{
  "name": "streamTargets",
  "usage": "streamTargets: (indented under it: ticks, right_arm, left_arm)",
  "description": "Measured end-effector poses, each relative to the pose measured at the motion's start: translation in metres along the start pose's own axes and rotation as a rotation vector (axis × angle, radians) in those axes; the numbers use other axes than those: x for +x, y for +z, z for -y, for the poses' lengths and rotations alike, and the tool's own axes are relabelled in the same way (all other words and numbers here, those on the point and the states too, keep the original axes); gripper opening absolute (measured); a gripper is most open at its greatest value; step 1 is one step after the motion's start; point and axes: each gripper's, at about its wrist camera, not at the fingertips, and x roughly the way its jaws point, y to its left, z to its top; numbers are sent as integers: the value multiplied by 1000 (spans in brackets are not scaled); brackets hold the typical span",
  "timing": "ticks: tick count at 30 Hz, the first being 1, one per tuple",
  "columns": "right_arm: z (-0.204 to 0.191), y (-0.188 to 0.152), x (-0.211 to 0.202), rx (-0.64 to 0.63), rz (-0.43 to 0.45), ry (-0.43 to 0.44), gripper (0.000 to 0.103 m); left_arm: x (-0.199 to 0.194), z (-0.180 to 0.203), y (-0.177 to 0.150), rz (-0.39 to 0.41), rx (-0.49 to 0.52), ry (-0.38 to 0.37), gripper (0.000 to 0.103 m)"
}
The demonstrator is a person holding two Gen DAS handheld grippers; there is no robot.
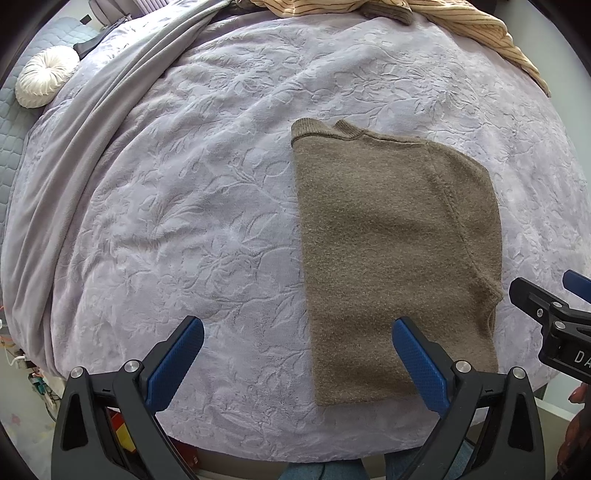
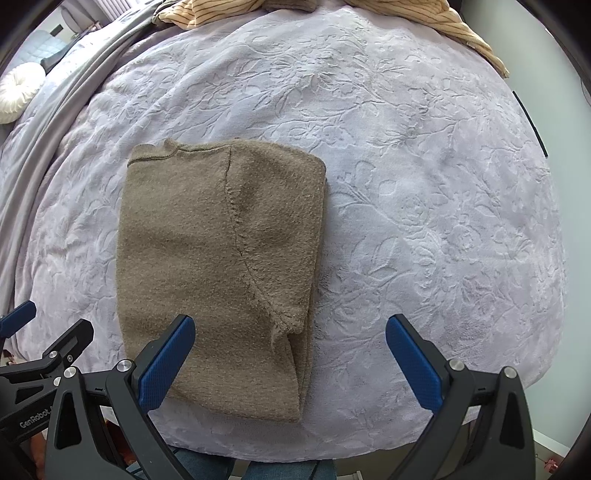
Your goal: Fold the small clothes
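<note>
A small brown knit sweater [image 1: 391, 251] lies folded lengthwise on the lilac embossed bedspread [image 1: 184, 221], neck end away from me. It also shows in the right wrist view [image 2: 218, 258]. My left gripper [image 1: 295, 339] is open and empty, held above the sweater's near left edge, one blue pad over the knit. My right gripper [image 2: 291, 338] is open and empty above the sweater's near right edge. The right gripper also shows at the right edge of the left wrist view [image 1: 546, 306].
A striped yellow garment [image 1: 480, 26] lies at the far edge of the bed, also seen in the right wrist view [image 2: 454, 22]. A grey blanket [image 1: 92, 147] runs along the left side. A round white cushion [image 1: 46, 75] sits at far left. The bed's near edge is just below the grippers.
</note>
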Motion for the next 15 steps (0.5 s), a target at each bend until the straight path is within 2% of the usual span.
streamTargets:
  ticks: [8, 15]
  right_arm:
    - [-1, 1, 4, -8, -3, 2, 103]
    - [2, 3, 14, -17, -23, 10, 103]
  left_arm:
    - [1, 0, 3, -1, -27, -5, 102]
    - [4, 12, 6, 1, -3, 1, 102]
